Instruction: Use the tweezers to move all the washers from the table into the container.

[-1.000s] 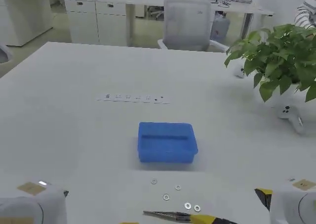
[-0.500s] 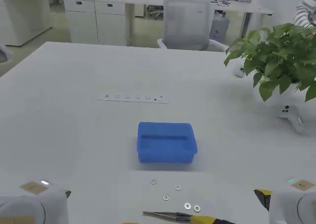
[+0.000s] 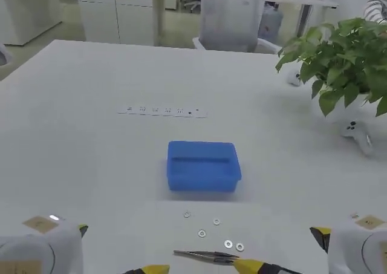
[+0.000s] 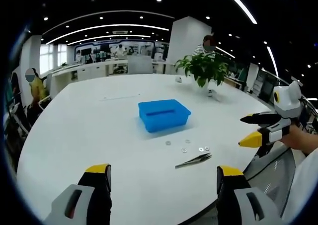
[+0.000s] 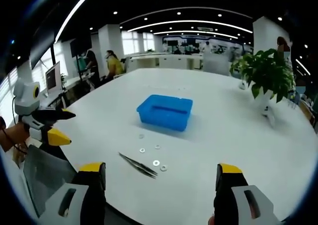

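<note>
1. Jaws of the left gripper (image 4: pixel 163 171) and of the right gripper (image 5: pixel 160 168) stand wide apart and hold nothing. Both grippers hang at the near edge of the surface (image 3: pixel 91 141).
2. The step in hand appears to be the first one, fetching the tool. The tweezers (image 3: pixel 205 256) lie flat and untouched, and five washers (image 3: pixel 201 233) lie loose on the surface.
3. The tweezers lie ahead of both pairs of jaws and apart from them. In the right gripper view they sit between the two jaws, nearer the left one. In the head view their fine tips point left.
4. The washers are scattered between the tweezers and the blue container (image 3: pixel 202 182), and the two nearest lie just beside the tweezers. The container stands further back, well apart from the jaws.
5. The next move likely calls for one gripper to go forward and down. Its jaws should straddle the tweezers' thin arms and close gently, so the tips can still pinch. The right gripper looks better placed for the rear end.
</note>
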